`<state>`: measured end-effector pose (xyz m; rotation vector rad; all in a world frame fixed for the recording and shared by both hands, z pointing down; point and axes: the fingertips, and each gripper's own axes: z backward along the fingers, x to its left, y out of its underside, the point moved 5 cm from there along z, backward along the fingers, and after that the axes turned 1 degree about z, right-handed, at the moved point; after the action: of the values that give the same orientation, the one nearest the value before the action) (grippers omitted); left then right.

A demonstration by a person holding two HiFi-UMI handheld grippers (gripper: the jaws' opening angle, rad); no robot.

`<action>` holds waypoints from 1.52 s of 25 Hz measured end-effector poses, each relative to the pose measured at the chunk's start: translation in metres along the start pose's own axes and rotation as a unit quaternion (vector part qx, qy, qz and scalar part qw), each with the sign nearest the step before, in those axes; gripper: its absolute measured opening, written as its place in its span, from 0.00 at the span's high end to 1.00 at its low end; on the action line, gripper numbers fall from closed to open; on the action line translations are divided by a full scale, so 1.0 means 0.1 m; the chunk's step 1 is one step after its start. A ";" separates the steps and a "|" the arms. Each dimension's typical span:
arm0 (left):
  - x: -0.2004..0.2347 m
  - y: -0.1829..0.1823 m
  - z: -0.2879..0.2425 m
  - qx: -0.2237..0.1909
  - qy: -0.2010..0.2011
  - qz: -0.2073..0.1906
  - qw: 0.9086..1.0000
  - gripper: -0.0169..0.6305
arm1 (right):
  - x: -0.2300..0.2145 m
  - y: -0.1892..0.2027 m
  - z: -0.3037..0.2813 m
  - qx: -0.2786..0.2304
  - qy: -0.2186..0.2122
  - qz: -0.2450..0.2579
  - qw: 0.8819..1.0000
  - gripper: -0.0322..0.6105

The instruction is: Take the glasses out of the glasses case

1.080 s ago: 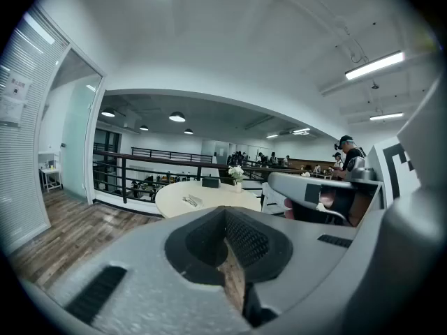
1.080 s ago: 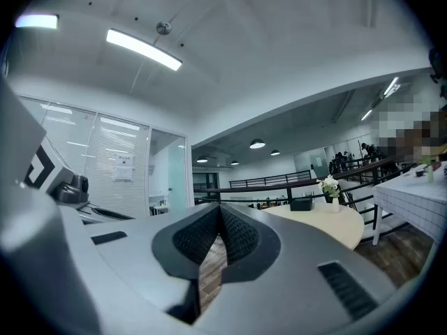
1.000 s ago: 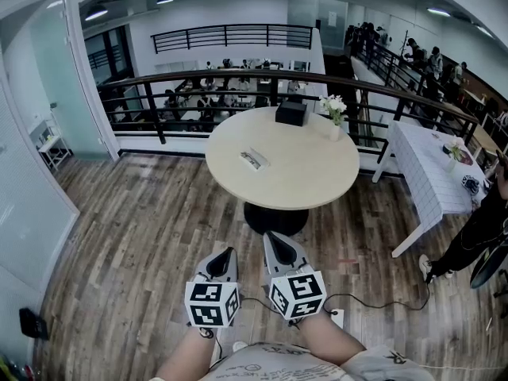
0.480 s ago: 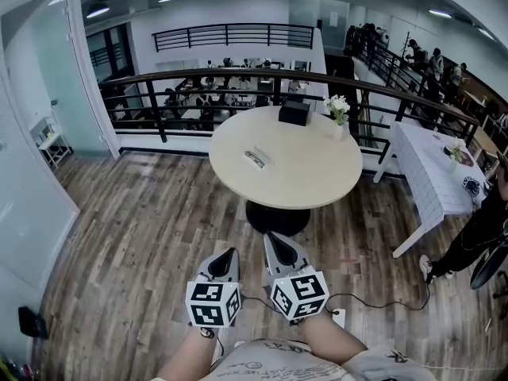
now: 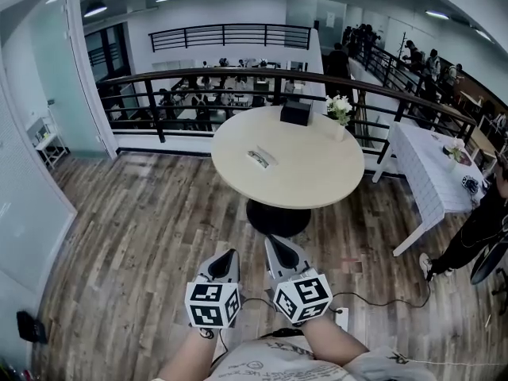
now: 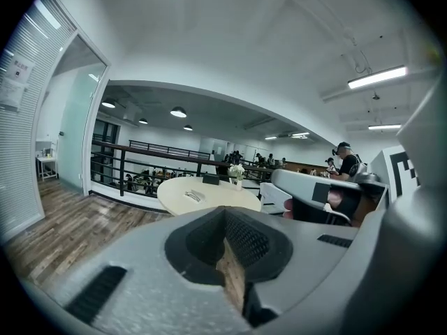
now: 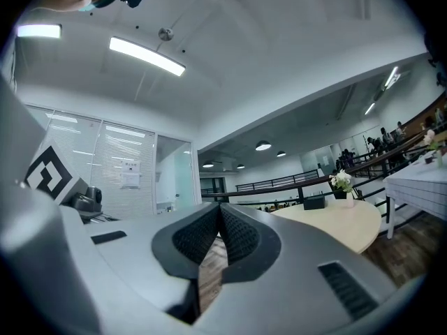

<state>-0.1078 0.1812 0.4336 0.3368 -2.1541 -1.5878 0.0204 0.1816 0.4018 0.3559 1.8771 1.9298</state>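
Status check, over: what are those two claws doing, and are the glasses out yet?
Left gripper, right gripper: shut, empty, short of the round table. Glasses case on it, untouched; glasses not visible. Black box and vase stand clear of it.

The head view looks forward and steeply down over the left gripper and the right gripper, which sit near its bottom edge. Each gripper view faces low along its own jaws. All three views share the far round counter, well away from the cameras.
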 end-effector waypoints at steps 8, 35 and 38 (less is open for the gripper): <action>0.14 0.05 -0.02 0.006 0.011 0.006 1.000 0.95 | 0.03 0.09 -0.10 0.012 0.017 0.008 1.000 0.93; 0.80 -0.14 -1.15 0.022 0.001 -0.006 1.000 0.95 | -0.78 0.41 -1.35 0.043 0.063 -0.009 0.997 0.93; 0.85 -0.14 -1.31 0.028 0.003 -0.006 1.000 0.95 | -0.89 0.46 -1.47 0.048 0.065 -0.009 0.997 0.92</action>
<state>-0.1193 0.0289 0.4700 0.3726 -2.1990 -1.5341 0.0249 0.0099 0.4491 0.2469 2.0544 1.8974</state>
